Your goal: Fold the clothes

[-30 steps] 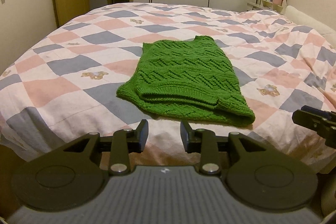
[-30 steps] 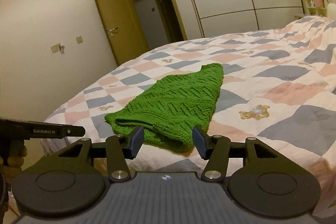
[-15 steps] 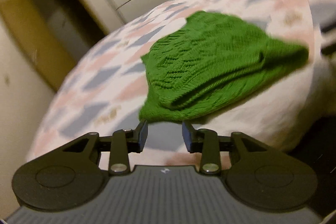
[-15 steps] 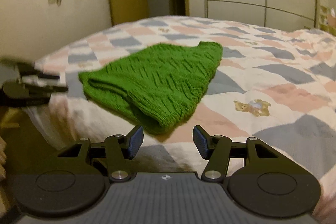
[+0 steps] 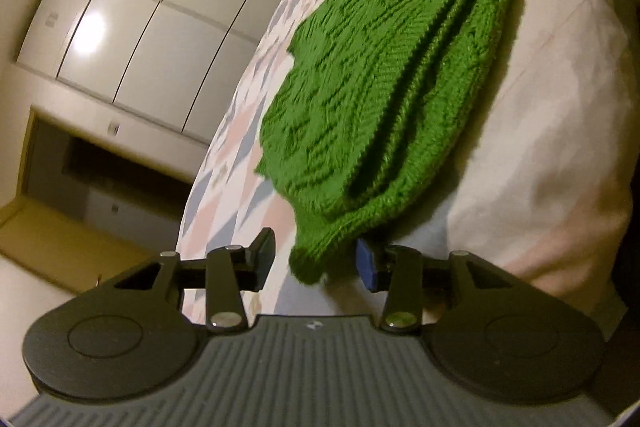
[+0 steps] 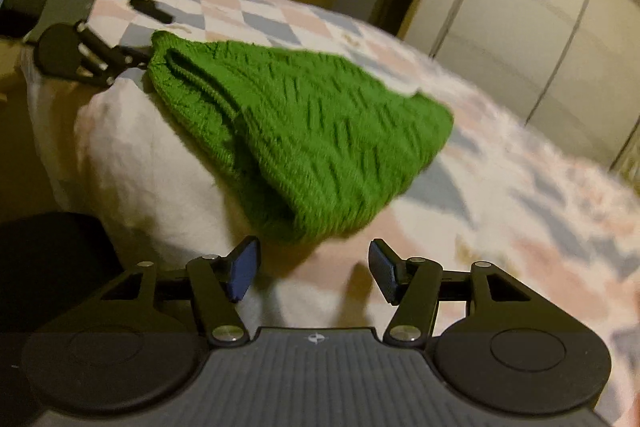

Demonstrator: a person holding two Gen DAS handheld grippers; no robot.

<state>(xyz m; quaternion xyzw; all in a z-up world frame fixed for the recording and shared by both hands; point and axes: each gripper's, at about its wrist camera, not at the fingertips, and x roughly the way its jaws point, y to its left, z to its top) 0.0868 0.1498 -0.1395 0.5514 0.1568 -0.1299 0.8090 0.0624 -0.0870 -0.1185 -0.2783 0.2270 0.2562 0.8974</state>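
A: Left wrist view?
B: The left gripper (image 5: 316,265) has its jaws open, with a corner of the folded green knitted sweater (image 5: 384,83) between them, lying at the edge of the bed with the pink-and-grey checked quilt (image 5: 240,131).
A: Right wrist view?
B: The right gripper (image 6: 314,273) has jaws open, empty, just short of the sweater's (image 6: 304,131) near corner.
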